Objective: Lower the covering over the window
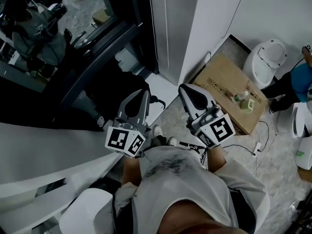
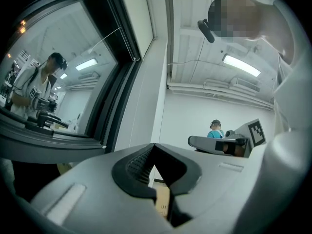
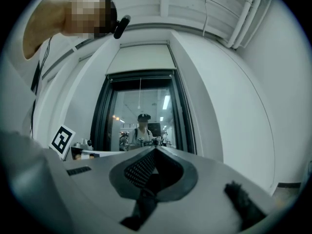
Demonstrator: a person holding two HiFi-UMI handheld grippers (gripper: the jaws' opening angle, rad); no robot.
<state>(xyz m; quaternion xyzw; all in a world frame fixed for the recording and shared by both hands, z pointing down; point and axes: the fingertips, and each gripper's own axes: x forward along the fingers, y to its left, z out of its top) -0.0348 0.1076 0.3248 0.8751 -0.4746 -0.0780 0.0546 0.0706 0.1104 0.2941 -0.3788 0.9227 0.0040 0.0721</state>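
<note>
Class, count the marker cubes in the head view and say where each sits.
2: one marker cube on the left gripper, the other on the right gripper. None looks hidden.

A: Jaw state?
B: left gripper (image 2: 154,146) jaws together, nothing between them. right gripper (image 3: 156,152) same.
A: Pose?
B: Side by side ahead of the chest, pointing roughly level. Forearms mostly hidden, probably bent.

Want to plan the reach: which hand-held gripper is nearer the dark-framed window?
Left. The left hand-held gripper sits beside the window frame; the right hand-held gripper is farther off, toward the cardboard box.
</note>
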